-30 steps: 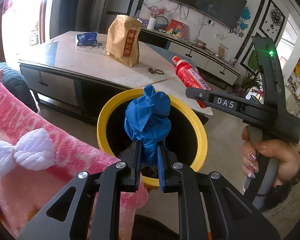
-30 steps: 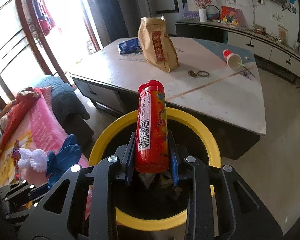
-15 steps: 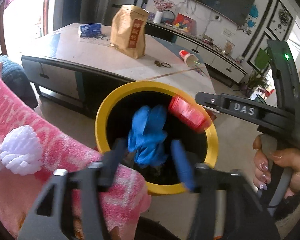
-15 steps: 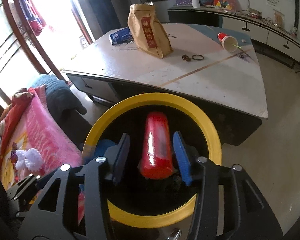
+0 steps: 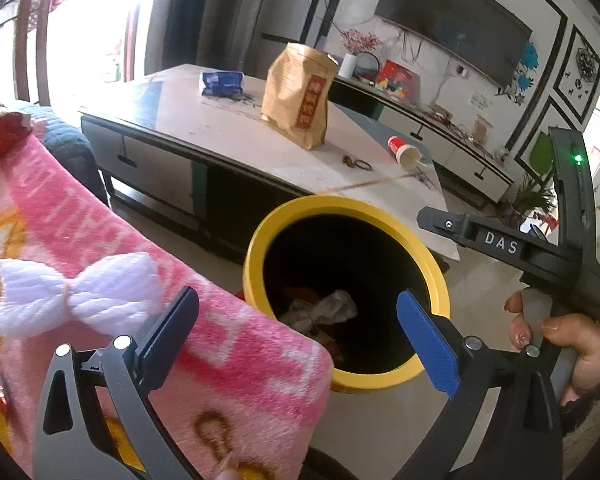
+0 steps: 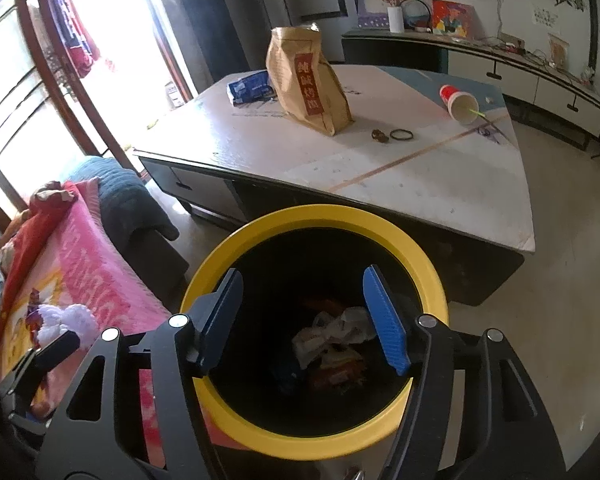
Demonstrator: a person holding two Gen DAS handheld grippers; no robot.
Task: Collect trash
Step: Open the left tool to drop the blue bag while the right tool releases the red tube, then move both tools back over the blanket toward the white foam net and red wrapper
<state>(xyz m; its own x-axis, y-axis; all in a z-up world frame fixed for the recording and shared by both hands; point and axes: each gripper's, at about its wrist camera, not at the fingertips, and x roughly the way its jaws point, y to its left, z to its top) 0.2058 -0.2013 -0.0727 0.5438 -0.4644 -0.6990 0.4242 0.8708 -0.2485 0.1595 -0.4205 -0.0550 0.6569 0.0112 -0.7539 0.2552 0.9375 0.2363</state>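
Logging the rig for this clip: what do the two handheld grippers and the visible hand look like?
Both are black angular linkage frames with silver pivot pins and flat blue finger pads. The right gripper has ribbed pads; in the left gripper's view its body carries white "DAS" lettering and a green light. The person's hand has decorated nails.

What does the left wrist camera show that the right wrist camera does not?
Only the left wrist view shows the right gripper's handle with the hand holding it, the wall television and a potted plant. Only the right wrist view shows the barred window and the blue pads of the right gripper. Both show the yellow trash bin with crumpled paper inside, the brown paper bag, the red paper cup and the pink blanket.
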